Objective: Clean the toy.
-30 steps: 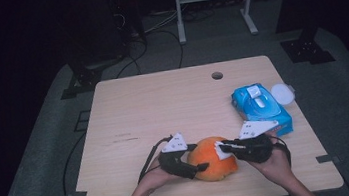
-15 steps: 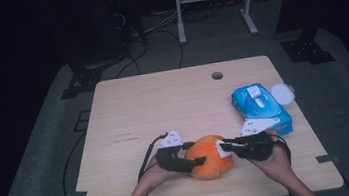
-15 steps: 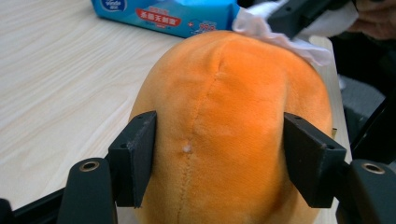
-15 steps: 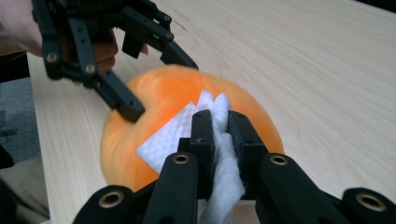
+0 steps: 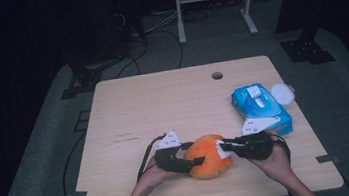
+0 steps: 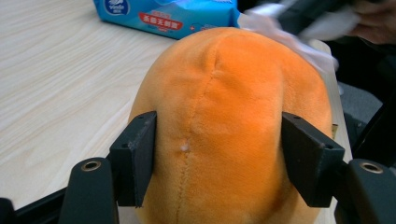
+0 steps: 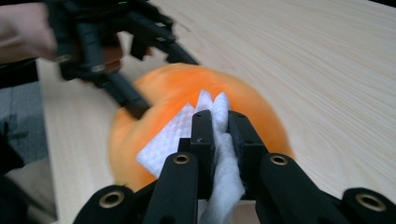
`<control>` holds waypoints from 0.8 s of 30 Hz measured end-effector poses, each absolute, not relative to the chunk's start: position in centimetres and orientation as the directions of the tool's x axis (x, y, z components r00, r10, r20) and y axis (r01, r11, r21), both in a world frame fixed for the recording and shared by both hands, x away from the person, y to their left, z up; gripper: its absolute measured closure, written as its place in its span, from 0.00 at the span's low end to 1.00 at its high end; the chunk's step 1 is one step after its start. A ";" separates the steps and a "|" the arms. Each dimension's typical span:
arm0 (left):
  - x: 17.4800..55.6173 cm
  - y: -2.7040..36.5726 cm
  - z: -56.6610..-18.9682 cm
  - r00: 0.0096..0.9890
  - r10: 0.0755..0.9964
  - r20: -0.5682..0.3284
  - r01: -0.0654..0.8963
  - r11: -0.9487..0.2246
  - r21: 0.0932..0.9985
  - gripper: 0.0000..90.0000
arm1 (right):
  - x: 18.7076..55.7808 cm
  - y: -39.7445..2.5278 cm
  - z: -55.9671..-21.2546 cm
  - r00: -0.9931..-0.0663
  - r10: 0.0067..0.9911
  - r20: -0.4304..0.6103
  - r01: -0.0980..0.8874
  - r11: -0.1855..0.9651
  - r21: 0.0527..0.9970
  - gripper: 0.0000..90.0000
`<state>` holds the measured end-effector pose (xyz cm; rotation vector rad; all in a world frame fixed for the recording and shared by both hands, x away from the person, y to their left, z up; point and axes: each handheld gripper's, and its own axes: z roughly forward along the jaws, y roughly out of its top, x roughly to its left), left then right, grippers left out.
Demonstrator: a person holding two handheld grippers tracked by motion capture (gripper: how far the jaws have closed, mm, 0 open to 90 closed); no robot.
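The orange plush toy [image 5: 209,155] sits on the worktop [image 5: 163,104] close to its near edge, about midway along it. The left gripper [image 5: 196,162] has its fingers [image 6: 135,158] pressed against the two flanks of the toy, clamped on it; in the left gripper view a seam runs down the plush between them. The right gripper [image 5: 221,147] meets the toy from the opposite side. Its fingers [image 7: 203,135] are drawn together on a white wipe [image 7: 212,140], which is folded up between them and spreads onto the top of the toy, touching the plush. In the high view the wipe shows as a white patch on the toy's right side. A hand [image 5: 154,176] holds the left gripper and another hand [image 5: 276,163] holds the right one, both coming in over the near edge. A blue pack of wipes [image 5: 260,108] lies near the right edge, with a white round lid [image 5: 283,93] just beside it. A small round hole [image 5: 217,75] is cut near the far edge.
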<state>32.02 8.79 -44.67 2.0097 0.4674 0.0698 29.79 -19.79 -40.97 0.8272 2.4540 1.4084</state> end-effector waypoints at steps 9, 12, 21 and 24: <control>32.0 8.8 -44.7 0.923 0.350 -0.159 0.299 -0.396 0.868 0.36 | 31.8 -21.1 -42.4 -0.762 0.629 0.155 0.460 0.357 0.813 0.90; 32.1 8.9 -44.8 0.917 0.362 -0.168 0.312 -0.388 0.867 0.35 | 31.3 -21.2 -42.3 -0.767 0.622 0.158 0.459 0.359 0.812 0.90; 32.5 9.4 -44.9 0.902 0.380 -0.204 0.347 -0.361 0.865 0.35 | 29.8 -20.1 -41.1 -0.822 0.550 0.150 0.400 0.370 0.839 0.90; 32.2 9.0 -44.7 0.909 0.372 -0.190 0.331 -0.366 0.870 0.34 | 30.6 -20.8 -41.7 -0.800 0.574 0.173 0.435 0.357 0.826 0.90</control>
